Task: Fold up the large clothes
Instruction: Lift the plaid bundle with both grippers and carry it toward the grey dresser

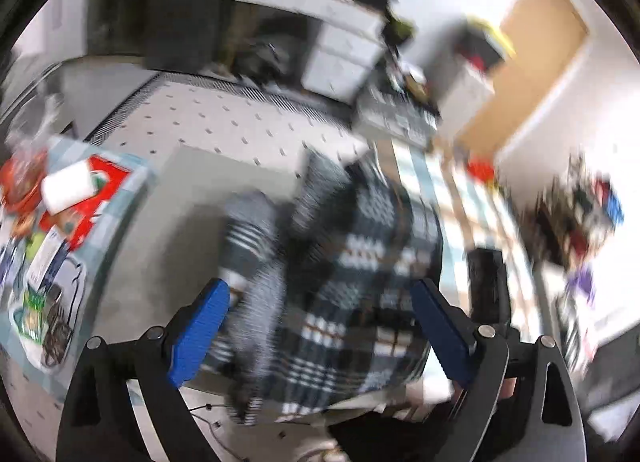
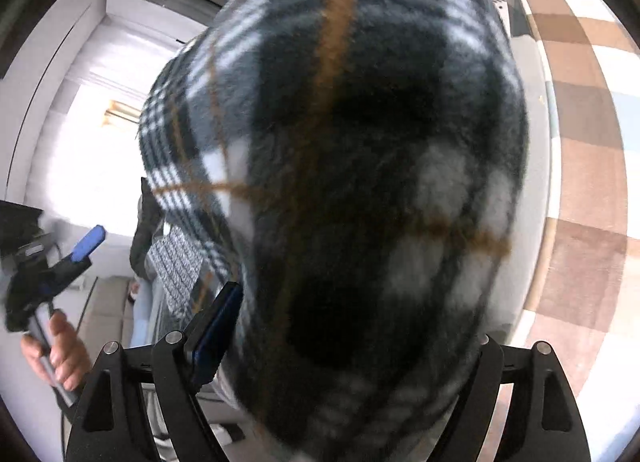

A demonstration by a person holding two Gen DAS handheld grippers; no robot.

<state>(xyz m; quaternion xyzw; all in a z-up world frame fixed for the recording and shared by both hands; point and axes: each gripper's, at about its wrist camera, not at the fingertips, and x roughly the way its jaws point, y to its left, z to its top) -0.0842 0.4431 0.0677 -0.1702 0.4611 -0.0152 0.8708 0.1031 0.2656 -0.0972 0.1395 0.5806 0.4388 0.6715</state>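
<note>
A dark plaid fleece garment (image 1: 360, 262) with white and orange lines hangs bunched over the checked table edge in the blurred left wrist view. My left gripper (image 1: 320, 326) is open, its blue pads (image 1: 200, 334) wide apart on either side of the garment, not gripping it. In the right wrist view the same plaid garment (image 2: 360, 181) fills the frame, draped over my right gripper (image 2: 340, 342). Its left blue pad (image 2: 216, 330) shows beside the cloth; the right finger is hidden under the fabric. The left gripper (image 2: 86, 246) and the hand holding it show at the far left.
A checked tablecloth (image 1: 460, 197) covers the table. A side surface at the left holds red packages (image 1: 80, 197) and clutter. A grey dotted rug (image 1: 224, 125) covers the floor. White drawers (image 1: 340, 57) stand behind, a brown door (image 1: 532, 73) at the right.
</note>
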